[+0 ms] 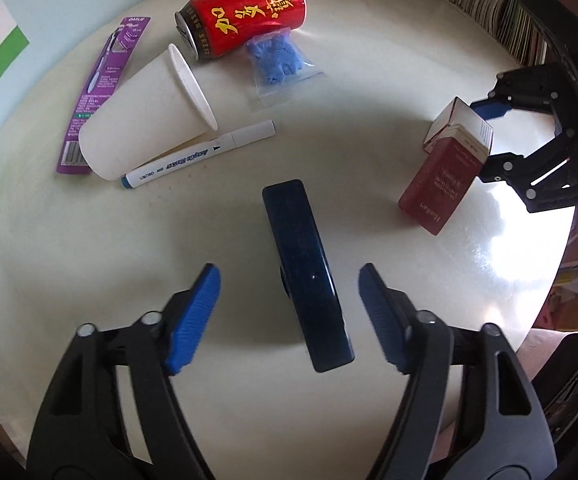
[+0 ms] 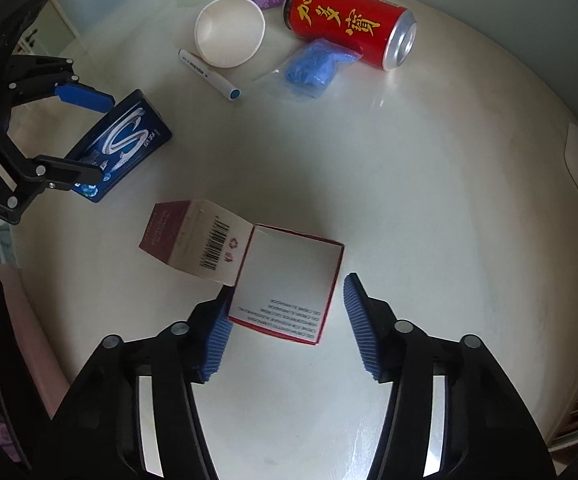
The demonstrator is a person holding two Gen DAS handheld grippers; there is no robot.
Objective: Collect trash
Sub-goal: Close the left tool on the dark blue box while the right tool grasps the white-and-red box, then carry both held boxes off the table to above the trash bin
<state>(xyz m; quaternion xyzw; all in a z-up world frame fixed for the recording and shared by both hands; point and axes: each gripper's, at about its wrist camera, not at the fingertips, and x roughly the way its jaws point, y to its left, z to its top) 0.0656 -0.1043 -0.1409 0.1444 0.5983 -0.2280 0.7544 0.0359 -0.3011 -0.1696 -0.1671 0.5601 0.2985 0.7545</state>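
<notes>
While both tongs stand apart over the white table (image 1: 89, 264), the left tongs (image 1: 289, 316) straddle a dark blue gum pack (image 1: 305, 272) and the right tongs (image 2: 287, 324) straddle an open red carton (image 2: 285, 288). Farther off lie a marker (image 1: 197, 156), paper cup (image 1: 145, 120), blue bag (image 1: 281, 60) and red can (image 1: 245, 20).

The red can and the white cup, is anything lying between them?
No. In the right wrist view, bare table shows between the red can and the paper cup. The purple card only peeks out behind them.
</notes>
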